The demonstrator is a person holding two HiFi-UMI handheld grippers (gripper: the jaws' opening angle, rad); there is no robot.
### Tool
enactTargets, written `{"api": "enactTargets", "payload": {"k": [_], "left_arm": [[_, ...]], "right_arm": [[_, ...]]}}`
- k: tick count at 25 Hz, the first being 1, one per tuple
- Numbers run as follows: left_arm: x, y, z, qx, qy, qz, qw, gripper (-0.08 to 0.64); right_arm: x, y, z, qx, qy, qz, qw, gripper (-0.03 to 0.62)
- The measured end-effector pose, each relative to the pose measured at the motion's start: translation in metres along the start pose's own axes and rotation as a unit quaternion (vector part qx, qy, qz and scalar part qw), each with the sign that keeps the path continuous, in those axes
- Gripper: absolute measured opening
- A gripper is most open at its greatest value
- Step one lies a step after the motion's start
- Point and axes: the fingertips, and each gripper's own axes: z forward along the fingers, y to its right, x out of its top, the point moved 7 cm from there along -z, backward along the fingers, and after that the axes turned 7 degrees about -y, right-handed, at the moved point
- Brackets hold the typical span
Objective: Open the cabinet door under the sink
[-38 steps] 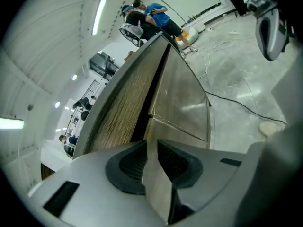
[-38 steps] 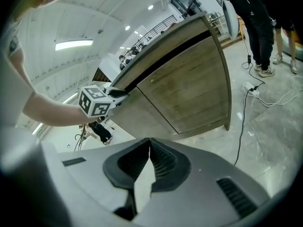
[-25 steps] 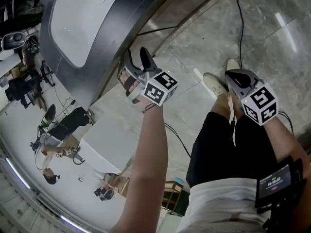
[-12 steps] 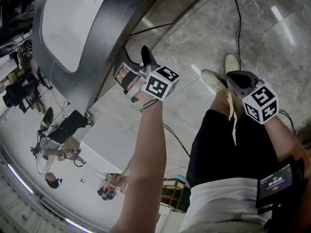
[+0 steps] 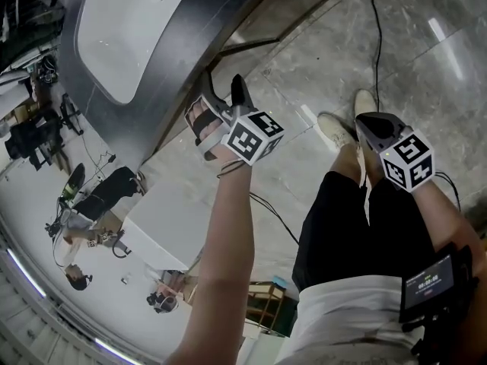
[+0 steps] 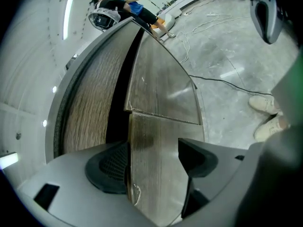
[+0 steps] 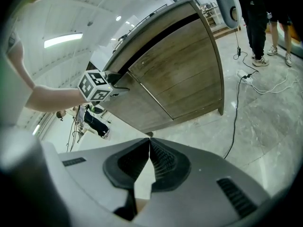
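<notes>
Only a dark gap (image 6: 118,98) shows behind the cabinet door (image 6: 156,169) — contents unseen.

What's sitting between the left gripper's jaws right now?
In the left gripper view, the edge of the brown wood-grain cabinet door stands between the jaws of the left gripper, which are closing but not yet clamped on it.

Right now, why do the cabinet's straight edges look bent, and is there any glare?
Left gripper view: wide lens bows the cabinet door, corners go black, a pale sheen crosses the wood. Right gripper view: the cabinet bulges too. Head view: a light streak glares on the floor.
</notes>
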Motion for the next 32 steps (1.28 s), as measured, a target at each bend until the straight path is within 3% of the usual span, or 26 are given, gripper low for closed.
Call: {"api": "enactTargets", "payload": {"k": [3, 14, 26, 32], "left_arm": [[-0.002, -0.001, -0.006, -0.001, 0.010, 0.006, 0.9999, 0.293], [-0.011, 0.043, -0.045, -0.059, 0.037, 0.070, 0.9951, 0.222], [-0.023, 0.058, -0.071, -0.109, 0.022, 0.134, 0.9848, 0.198], [-0.026, 0.057, -0.069, -0.139, 0.044, 0.159, 0.9765, 0.124]], "right_arm": [[0.001, 0.000, -0.001, 0.000, 0.001, -0.001, 1.000, 0.014], [-0.006, 0.004, 0.002, 0.002, -0.007, -0.014, 1.000, 0.014], [0.019, -0.001, -0.024, -0.009, 0.001, -0.028, 1.000, 0.014], [0.024, -0.003, -0.031, -0.019, -0.005, -0.027, 0.999, 0.014]]}}
